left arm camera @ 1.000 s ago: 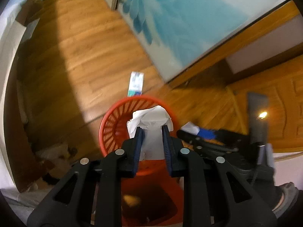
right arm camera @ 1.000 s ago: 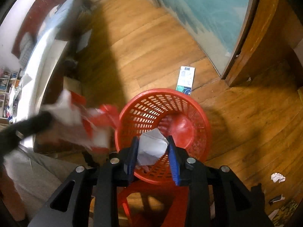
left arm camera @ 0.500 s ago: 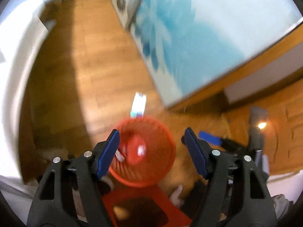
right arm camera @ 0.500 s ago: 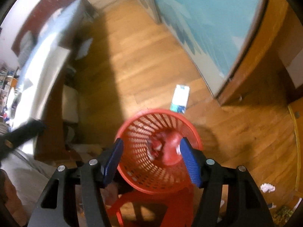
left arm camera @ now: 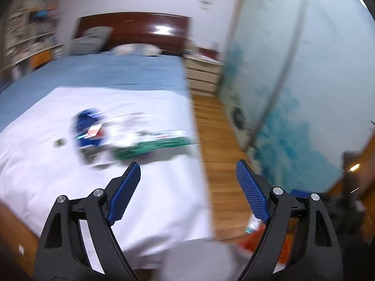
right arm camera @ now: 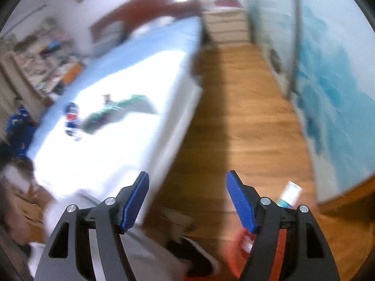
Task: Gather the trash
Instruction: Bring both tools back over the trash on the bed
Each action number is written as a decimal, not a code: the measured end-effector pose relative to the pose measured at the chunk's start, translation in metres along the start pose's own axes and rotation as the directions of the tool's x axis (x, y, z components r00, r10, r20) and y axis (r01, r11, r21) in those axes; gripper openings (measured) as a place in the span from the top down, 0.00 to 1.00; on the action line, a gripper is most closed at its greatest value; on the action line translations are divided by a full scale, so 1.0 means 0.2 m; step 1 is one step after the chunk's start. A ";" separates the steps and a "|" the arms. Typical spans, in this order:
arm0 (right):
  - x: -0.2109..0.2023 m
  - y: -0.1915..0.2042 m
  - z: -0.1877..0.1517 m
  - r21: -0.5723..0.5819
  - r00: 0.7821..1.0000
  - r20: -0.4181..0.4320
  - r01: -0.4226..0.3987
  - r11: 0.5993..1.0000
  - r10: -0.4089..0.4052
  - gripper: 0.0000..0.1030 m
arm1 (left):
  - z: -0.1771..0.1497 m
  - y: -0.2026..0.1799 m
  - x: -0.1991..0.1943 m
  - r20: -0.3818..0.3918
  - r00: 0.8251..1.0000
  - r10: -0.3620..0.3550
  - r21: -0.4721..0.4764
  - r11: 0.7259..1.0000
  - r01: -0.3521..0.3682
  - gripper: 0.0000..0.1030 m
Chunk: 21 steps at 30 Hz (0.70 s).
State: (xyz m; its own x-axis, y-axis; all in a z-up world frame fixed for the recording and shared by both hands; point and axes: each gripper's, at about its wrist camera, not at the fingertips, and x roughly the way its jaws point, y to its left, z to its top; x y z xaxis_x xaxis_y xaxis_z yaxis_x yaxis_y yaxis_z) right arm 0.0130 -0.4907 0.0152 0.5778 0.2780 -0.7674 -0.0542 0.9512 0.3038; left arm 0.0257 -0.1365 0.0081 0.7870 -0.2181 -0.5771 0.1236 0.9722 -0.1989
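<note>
- Left wrist view: left gripper (left arm camera: 187,182) spread wide, nothing in it, held level and aimed over the foot of the bed (left arm camera: 164,199).
- Trash lies on the white sheet ahead of it, mid-bed: blue wrapper (left arm camera: 90,130), and just beside that, toward the floor side, a flat green-and-white packet (left arm camera: 152,144). All blurred, details unclear.
- Red basket (left arm camera: 254,240) shows low, off the bed's corner, on the floor behind the right-hand finger.
- Right wrist view: right gripper (right arm camera: 187,199) also wide apart and empty, hanging over the bed's floor-side edge, tilted slightly.
- Blue wrapper (right arm camera: 71,118) and green packet (right arm camera: 110,112) sit well up the bed from it. A small carton (right arm camera: 289,193) lies on the floor beyond the basket (right arm camera: 243,241).
- Judgement: wrappers look light, thin and crushable, likely slick; pinch a raised edge or crumple, not the flat face, since the soft sheet may get caught too.
</note>
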 end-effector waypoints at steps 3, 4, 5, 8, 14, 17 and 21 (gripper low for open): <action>0.00 0.31 0.03 -0.040 0.996 0.055 -0.071 0.997 0.073 0.33 | -0.11 0.26 0.00 0.000 0.998 0.067 -0.076 0.995 -0.066 0.19; 0.00 0.40 0.03 -0.040 0.992 0.091 -0.084 0.996 0.087 0.33 | -0.13 0.32 0.00 -0.010 0.997 0.074 -0.104 0.992 -0.075 0.19; 0.00 0.48 0.03 -0.040 0.990 0.105 -0.091 0.995 0.095 0.32 | -0.16 0.39 0.02 -0.027 0.997 0.077 -0.140 0.987 -0.080 0.19; 0.02 0.65 0.01 -0.069 0.986 0.117 -0.110 0.992 0.118 0.32 | -0.18 0.44 0.03 -0.040 0.995 0.094 -0.154 0.983 -0.099 0.19; 0.11 0.76 0.00 -0.091 0.993 0.073 -0.088 0.992 0.095 0.29 | -0.18 0.54 0.04 0.002 0.997 0.076 -0.221 0.972 -0.074 0.19; 0.15 0.71 -0.02 -0.086 0.994 0.075 -0.077 0.993 0.084 0.29 | -0.19 0.59 0.07 -0.001 0.997 0.072 -0.219 0.973 -0.070 0.19; 0.18 0.72 -0.01 -0.097 0.994 0.079 -0.063 0.993 0.071 0.29 | -0.17 0.60 0.08 0.003 0.998 0.067 -0.211 0.975 -0.065 0.19</action>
State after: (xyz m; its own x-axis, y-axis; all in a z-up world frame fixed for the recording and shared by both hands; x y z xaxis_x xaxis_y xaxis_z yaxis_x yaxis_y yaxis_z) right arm 0.0241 -0.3440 0.0293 0.6347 0.3334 -0.6971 -0.1694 0.9402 0.2954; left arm 0.0320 -0.0259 -0.0517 0.7954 -0.1523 -0.5867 -0.0577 0.9445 -0.3234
